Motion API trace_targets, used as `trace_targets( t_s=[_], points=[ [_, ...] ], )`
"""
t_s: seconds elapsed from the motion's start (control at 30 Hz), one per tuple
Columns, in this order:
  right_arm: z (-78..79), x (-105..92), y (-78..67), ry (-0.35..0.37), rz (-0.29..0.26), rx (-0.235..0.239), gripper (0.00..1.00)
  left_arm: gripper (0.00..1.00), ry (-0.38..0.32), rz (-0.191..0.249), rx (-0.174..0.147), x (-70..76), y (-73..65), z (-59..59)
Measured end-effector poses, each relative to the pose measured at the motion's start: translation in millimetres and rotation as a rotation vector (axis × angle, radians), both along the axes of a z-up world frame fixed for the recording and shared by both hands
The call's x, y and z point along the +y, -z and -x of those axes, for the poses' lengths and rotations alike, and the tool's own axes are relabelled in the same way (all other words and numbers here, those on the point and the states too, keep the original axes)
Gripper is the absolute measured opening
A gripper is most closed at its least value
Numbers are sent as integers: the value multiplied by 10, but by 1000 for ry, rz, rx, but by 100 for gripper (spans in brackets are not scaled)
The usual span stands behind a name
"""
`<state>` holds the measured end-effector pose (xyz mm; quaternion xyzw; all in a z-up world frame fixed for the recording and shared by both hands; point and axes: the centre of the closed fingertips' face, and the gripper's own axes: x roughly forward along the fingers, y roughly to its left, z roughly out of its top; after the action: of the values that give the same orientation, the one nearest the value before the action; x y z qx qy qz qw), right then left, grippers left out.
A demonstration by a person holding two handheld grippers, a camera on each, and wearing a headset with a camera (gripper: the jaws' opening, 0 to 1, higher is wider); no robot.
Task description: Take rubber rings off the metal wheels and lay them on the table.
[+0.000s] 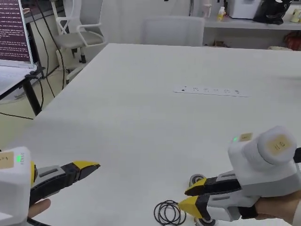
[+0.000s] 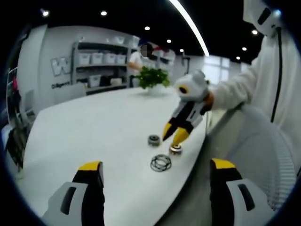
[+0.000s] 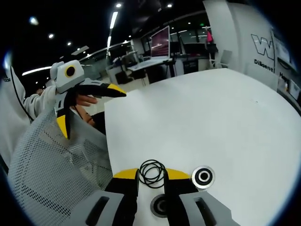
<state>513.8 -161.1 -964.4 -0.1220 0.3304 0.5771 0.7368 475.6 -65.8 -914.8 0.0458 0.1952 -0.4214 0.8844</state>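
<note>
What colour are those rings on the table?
Rubber rings: black, clearest in right gripper view.

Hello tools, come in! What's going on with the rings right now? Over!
Left tool open, hovering clear. Right tool down over a wheel, grip unclear. Rings piled on table, second wheel beside. Nothing in the way.

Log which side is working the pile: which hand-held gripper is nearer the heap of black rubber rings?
Right. The right hand-held gripper has its tips just beside the rubber rings, while the left hand-held gripper is well off to their left in the head view, clearly apart.
</note>
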Motion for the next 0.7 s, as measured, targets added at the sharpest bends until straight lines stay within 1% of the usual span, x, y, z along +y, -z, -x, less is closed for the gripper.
trace_targets(
  t_s=[0.03,0.07,0.13,0.17,0.2,0.3,0.37,0.5,0.6,0.63,0.7],
  points=[
    [18,-27,-30,-23,2,-11,23,95,0,-3,3,1,4,2],
    [23,-49,-54,-26,-1,-14,28,95,1,-6,5,2,7,3],
    [22,-99,-107,-27,-7,-19,34,95,4,-9,4,-1,4,9],
    [13,-141,-155,-22,-16,-27,37,95,5,-10,5,-2,0,12],
    [5,-171,-186,-17,-20,-32,38,95,6,-10,6,-2,-2,14],
    [-19,-306,-292,6,-34,-46,43,95,5,-13,3,0,-14,10],
    [-20,-379,-333,19,-36,-51,48,95,5,-12,3,-2,-22,9],
    [-9,-549,-441,46,-49,-86,53,95,-4,-8,-3,9,-56,-7],
    [5,-682,-508,69,-53,-100,60,95,-11,-3,-7,20,-82,-14],
    [2,-713,-529,79,-57,-104,63,95,-14,-3,-7,23,-88,-15],
    [11,-786,-587,104,-73,-115,68,95,-24,6,-10,30,-116,-19]
  ],
)
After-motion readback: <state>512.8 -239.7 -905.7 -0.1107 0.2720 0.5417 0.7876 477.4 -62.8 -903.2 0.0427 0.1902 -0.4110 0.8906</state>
